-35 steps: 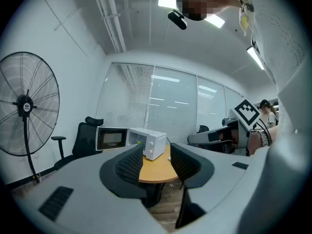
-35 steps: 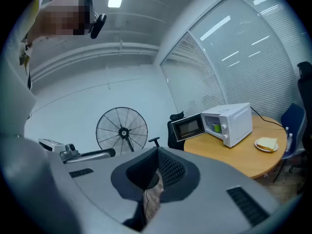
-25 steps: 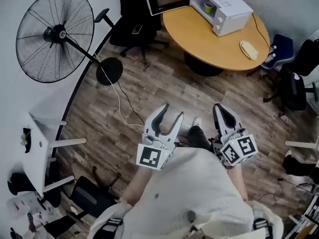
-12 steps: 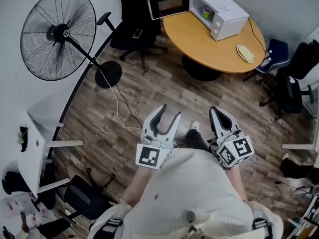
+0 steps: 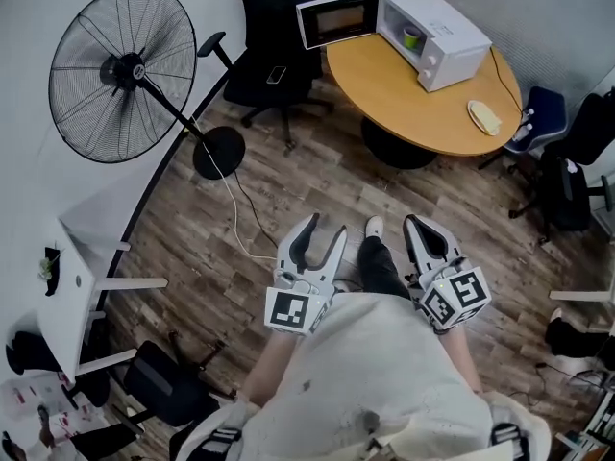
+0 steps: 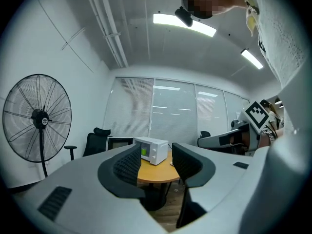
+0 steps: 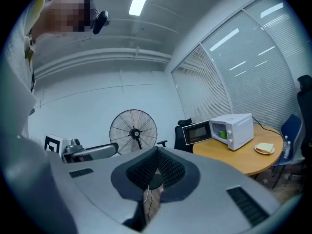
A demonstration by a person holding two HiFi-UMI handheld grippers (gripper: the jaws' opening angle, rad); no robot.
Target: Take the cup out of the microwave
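Note:
A white microwave (image 5: pixel 444 29) stands on the round wooden table (image 5: pixel 423 99) far ahead, its door (image 5: pixel 336 19) swung open to the left. Inside it sits a green cup (image 5: pixel 411 38), also seen in the left gripper view (image 6: pixel 144 151) and the right gripper view (image 7: pixel 223 133). Both grippers are held level in front of the person's body, well short of the table. My left gripper (image 5: pixel 325 223) has its jaws apart with nothing between them. My right gripper (image 5: pixel 423 225) has its jaws together and holds nothing.
A large standing fan (image 5: pixel 120 70) is at the left, its cable (image 5: pixel 235 209) trailing over the wooden floor. A black office chair (image 5: pixel 279 46) stands by the microwave door. A plate with something yellow (image 5: pixel 483 116) lies on the table. More chairs (image 5: pixel 567 176) stand at the right.
The person has stepped a little toward the table, a foot now showing ahead between the grippers. Both grippers went along with the body; their jaws look unchanged.

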